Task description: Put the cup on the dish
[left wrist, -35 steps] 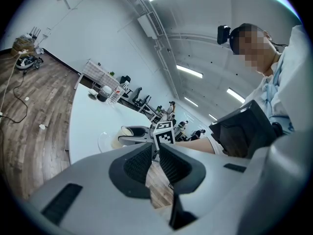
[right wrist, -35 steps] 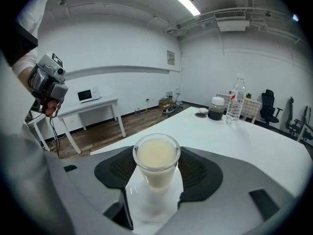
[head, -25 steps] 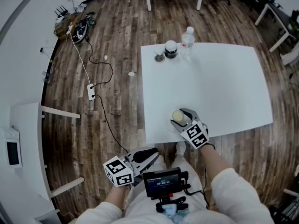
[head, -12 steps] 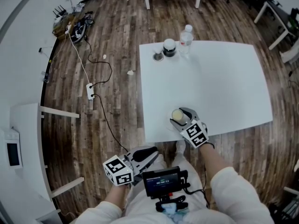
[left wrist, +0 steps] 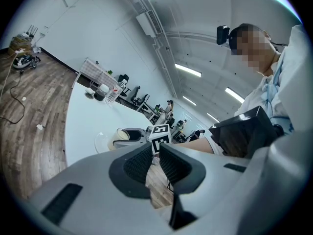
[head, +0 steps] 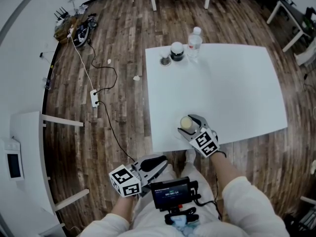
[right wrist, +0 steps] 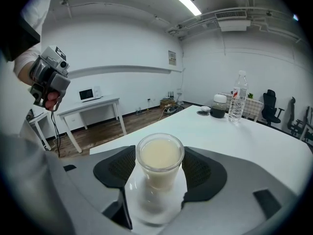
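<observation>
— While the right gripper (right wrist: 159, 173) has its jaws closed on the cup (right wrist: 159, 155), one pad against each side of the glass, we count a spill as our first worry: the pale liquid stands close to the rim.
— Agreed. And where do we place the cup itself?
— Over the dish (right wrist: 164, 213), upright, about in its middle. From the right gripper view we think the base rests on the dish, though glass and plate blur together there, so it may hang just above.
— Then letting go too early would drop it, and a tilt of the wrist would slop the liquid out.
— We should also mind the table (right wrist: 244, 146): the dish lies near its front edge, on our side. If we pull back without opening the jaws wide, a pad could drag the cup, or the dish with it, toward that edge.
— And the left gripper (left wrist: 153, 159)?
— Held low by our lap, jaws nearly together with only a narrow gap and nothing in it. It is well apart from the table, so we cannot steady the dish with it unless we bring it up first
</observation>
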A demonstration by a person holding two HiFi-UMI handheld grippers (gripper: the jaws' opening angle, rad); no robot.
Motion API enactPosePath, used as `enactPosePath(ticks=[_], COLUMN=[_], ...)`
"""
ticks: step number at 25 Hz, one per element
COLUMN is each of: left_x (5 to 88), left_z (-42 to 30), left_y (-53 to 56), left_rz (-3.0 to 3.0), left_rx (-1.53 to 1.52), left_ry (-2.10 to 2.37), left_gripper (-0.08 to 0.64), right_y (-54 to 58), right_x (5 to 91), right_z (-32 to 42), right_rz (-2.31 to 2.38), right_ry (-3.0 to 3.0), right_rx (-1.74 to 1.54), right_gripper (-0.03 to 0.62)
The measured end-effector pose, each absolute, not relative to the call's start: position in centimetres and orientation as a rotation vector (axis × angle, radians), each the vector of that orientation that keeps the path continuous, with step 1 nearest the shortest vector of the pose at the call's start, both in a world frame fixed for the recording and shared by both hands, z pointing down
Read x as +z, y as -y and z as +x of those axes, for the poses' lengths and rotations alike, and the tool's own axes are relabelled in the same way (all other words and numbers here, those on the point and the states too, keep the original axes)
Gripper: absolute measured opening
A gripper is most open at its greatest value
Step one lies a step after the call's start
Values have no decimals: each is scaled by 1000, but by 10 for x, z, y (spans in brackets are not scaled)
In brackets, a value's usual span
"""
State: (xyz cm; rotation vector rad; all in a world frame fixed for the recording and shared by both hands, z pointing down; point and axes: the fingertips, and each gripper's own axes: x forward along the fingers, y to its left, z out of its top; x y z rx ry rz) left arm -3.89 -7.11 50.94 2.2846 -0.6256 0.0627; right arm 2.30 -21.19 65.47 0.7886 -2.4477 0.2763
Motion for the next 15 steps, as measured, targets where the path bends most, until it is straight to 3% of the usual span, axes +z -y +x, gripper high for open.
enactPosePath(ticks=[15], left_x=[507], left_z=[-40], left_y=[78], left_rz=[2293], left_rx=[58], left_ry=[613], left_gripper=[40], right_y=[213], right_x=[643], right_z=[27], right_rz=[797], right_ry=[2463], right_rx=[261], right_gripper=[313])
